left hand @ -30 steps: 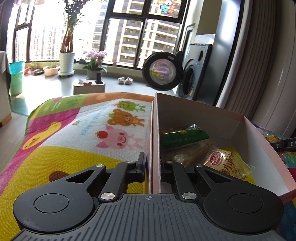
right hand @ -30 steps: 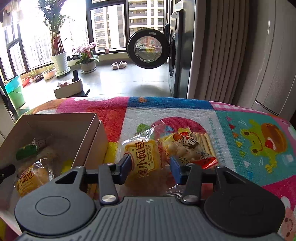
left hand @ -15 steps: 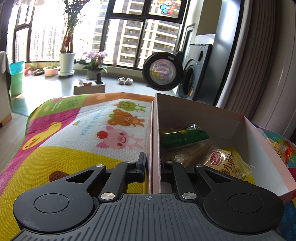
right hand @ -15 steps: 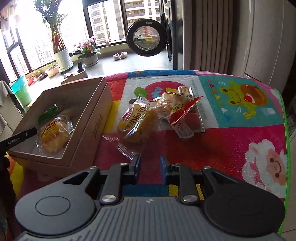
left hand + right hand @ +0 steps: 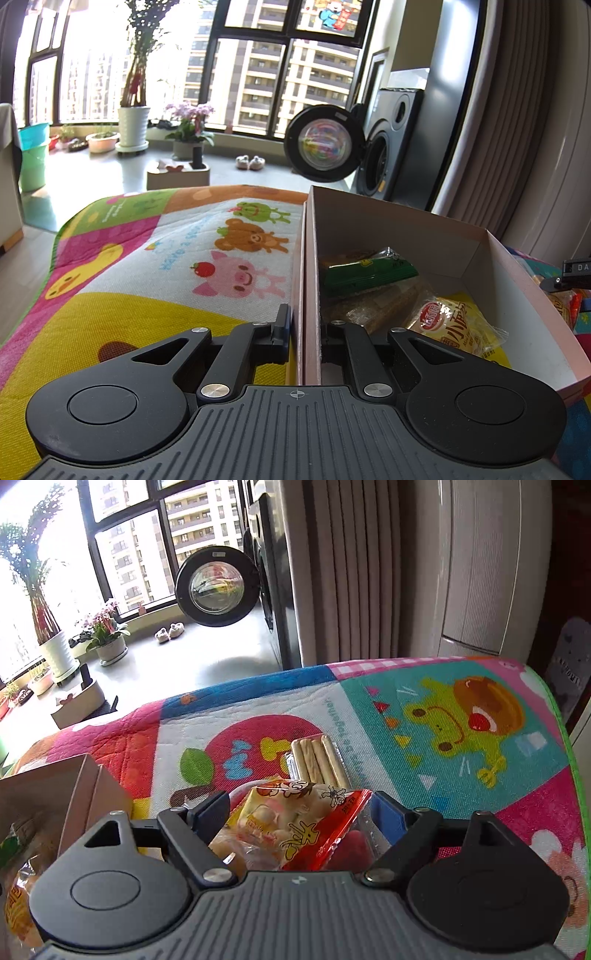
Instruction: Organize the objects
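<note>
Your left tongs (image 5: 303,328): clamped on the near wall of the cardboard box (image 5: 524,295), which sits on the play mat (image 5: 147,266). Box contents: green packet (image 5: 365,271), yellow bread bag (image 5: 454,328). Your right tongs (image 5: 299,812): spread apart, straddling a red-edged snack bag (image 5: 295,823) on the mat; biscuit sticks (image 5: 317,760) just beyond.

A washing machine (image 5: 384,147) stands door open; potted plants (image 5: 133,125) and what look like slippers (image 5: 250,162) sit by the window.

The left hand-held gripper (image 5: 303,334) is level, its two fingers drawn close and clamped on a thin box wall (image 5: 308,295). The right hand-held gripper (image 5: 301,812) tilts downward, fingers spread wide either side of a snack packet (image 5: 295,823).
</note>
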Tool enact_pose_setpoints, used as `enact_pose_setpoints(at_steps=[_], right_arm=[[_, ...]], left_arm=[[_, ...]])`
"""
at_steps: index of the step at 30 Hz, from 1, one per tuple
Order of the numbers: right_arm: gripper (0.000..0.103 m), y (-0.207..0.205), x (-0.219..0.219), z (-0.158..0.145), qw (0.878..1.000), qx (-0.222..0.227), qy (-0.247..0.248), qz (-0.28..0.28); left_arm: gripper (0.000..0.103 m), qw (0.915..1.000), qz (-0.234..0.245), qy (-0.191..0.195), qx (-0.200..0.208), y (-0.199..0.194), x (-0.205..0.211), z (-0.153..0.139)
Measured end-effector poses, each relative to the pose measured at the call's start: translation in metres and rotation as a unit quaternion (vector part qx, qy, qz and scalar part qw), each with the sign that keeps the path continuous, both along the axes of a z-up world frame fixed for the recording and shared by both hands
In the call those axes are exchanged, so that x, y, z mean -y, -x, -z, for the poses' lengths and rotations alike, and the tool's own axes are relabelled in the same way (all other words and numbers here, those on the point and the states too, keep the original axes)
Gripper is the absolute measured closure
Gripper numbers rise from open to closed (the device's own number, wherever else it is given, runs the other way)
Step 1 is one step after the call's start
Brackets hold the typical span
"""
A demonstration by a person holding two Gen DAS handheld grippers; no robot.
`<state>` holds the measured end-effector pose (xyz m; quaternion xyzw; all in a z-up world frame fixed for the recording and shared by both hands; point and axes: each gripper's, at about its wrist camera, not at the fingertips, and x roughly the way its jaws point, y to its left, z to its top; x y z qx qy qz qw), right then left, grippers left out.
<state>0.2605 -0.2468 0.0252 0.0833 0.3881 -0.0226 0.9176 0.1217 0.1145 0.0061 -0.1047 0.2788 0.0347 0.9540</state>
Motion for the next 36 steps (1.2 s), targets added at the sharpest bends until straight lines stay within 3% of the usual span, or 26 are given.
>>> enact_pose_setpoints(at_steps=[2, 5, 14, 17, 20, 28, 36], right_arm=[[0.034, 0.006, 0.001, 0.004, 1.000, 0.005, -0.005, -0.014], [0.049, 0.032, -0.001, 0.002, 0.999, 0.018, 0.033, -0.031], [0.052, 0.124, 0.019, -0.003, 0.999, 0.009, 0.021, -0.043], [0.045, 0.149, 0.021, 0.004, 0.997, -0.023, -0.020, -0.072], [0.013, 0.176, 0.017, 0.005, 0.996, -0.018, -0.030, -0.081], [0.000, 0.192, 0.006, 0.015, 0.998, -0.017, -0.001, -0.060], [0.000, 0.193, -0.013, 0.023, 0.999, 0.007, 0.033, -0.012]], left_arm=[[0.092, 1.0000, 0.000, 0.000, 0.000, 0.000, 0.000, 0.000], [0.092, 1.0000, 0.000, 0.001, -0.001, 0.000, 0.000, 0.000], [0.092, 1.0000, 0.000, 0.000, 0.000, 0.000, 0.001, 0.000], [0.092, 1.0000, 0.000, 0.000, 0.001, 0.001, 0.001, 0.000], [0.092, 1.0000, 0.000, -0.001, 0.002, 0.001, 0.001, 0.000], [0.092, 1.0000, 0.000, -0.001, 0.002, 0.001, 0.000, -0.001], [0.092, 1.0000, 0.001, 0.004, 0.000, 0.001, -0.001, -0.001]])
